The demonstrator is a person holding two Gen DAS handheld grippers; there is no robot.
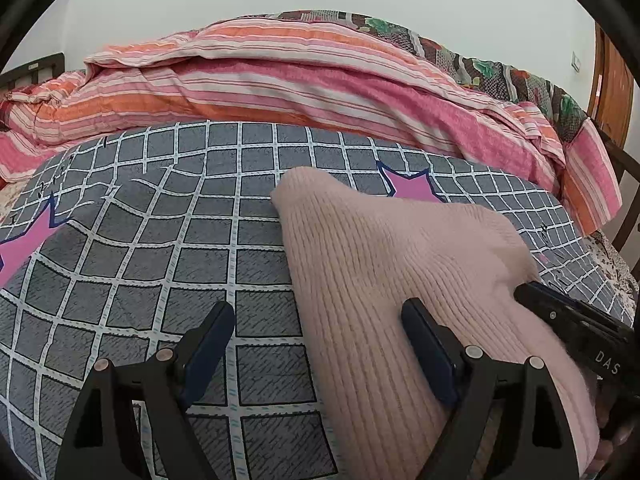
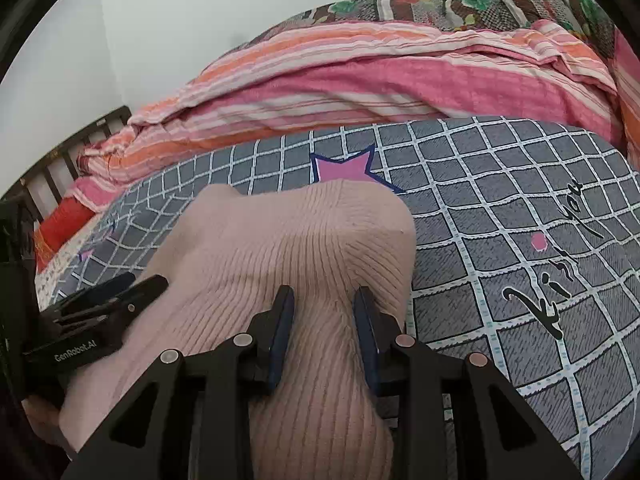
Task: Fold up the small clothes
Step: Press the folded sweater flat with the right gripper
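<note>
Two grippers work one pink ribbed knit garment (image 2: 304, 248) lying on the grey checked bed cover (image 1: 160, 240). Our right gripper (image 2: 324, 320) has its fingers partly closed, pinching a ridge of knit. Our left gripper (image 1: 320, 344) stands wide apart, empty, the garment at its 2 o'clock. We judge a fold underway; next, carry the pinched edge across.

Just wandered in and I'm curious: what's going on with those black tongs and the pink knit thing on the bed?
A person is folding a small pink knit garment on a grey checked bedspread, with tongs in each hand. The right tongs are partly closed, with a ridge of the knit bunched between their fingers. The left tongs are wide open, one finger on the garment's edge and the other over the bedspread. A striped pink quilt is piled behind.
</note>
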